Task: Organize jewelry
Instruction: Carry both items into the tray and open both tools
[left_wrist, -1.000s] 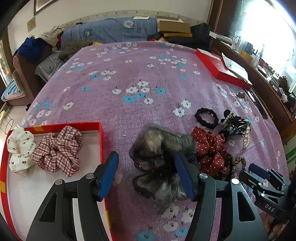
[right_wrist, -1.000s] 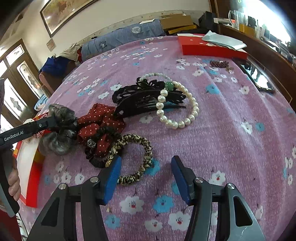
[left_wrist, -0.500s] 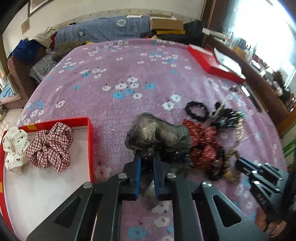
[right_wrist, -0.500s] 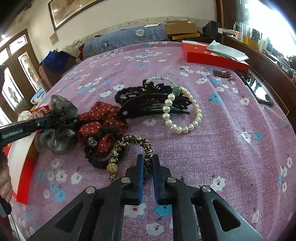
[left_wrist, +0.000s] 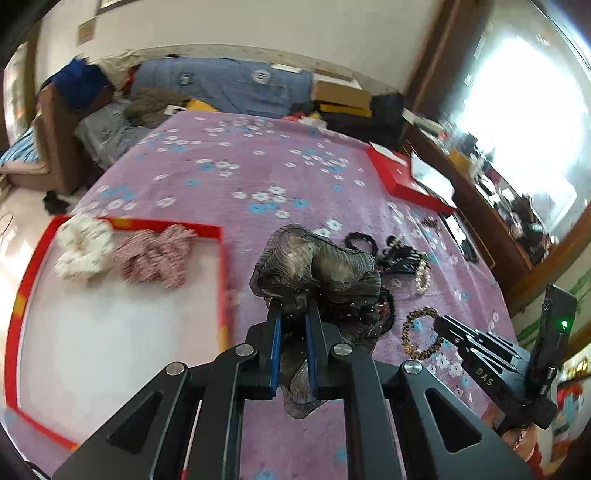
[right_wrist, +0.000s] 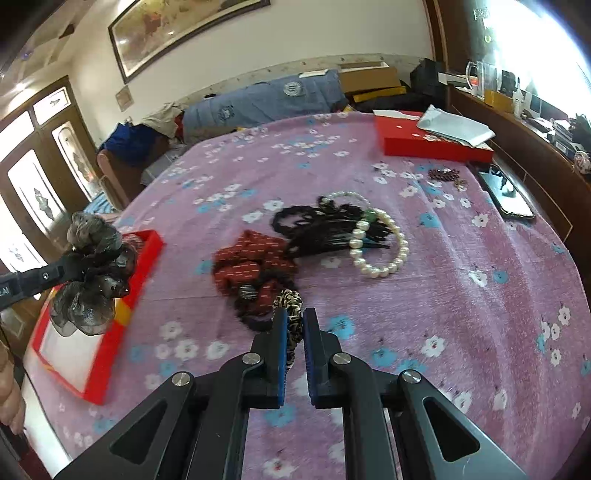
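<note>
My left gripper (left_wrist: 293, 314) is shut on a grey gauzy scrunchie (left_wrist: 314, 262), lifted off the purple flowered bedspread (left_wrist: 229, 177); the right wrist view shows it hanging (right_wrist: 92, 273) over the red-rimmed white tray (right_wrist: 147, 254). A white scrunchie (left_wrist: 83, 247) and a red plaid scrunchie (left_wrist: 155, 254) lie in that tray (left_wrist: 221, 266). My right gripper (right_wrist: 294, 317) is shut on a leopard-print scrunchie (right_wrist: 291, 306), also seen as a raised loop (left_wrist: 421, 332) in the left wrist view. On the bedspread lie a red dotted scrunchie (right_wrist: 255, 258), a black hair claw (right_wrist: 325, 225) and a pearl bracelet (right_wrist: 376, 251).
A red box (right_wrist: 424, 144) with papers sits at the far right of the bed. A phone (right_wrist: 509, 195) and dark beads (right_wrist: 447, 175) lie near the right edge. Folded bedding and boxes (right_wrist: 266, 99) line the far side. A wooden desk (right_wrist: 535, 147) borders the right.
Both grippers went from open to shut, the left on the grey scrunchie, the right on the leopard scrunchie. Both then rose, and the left swung toward the tray.
</note>
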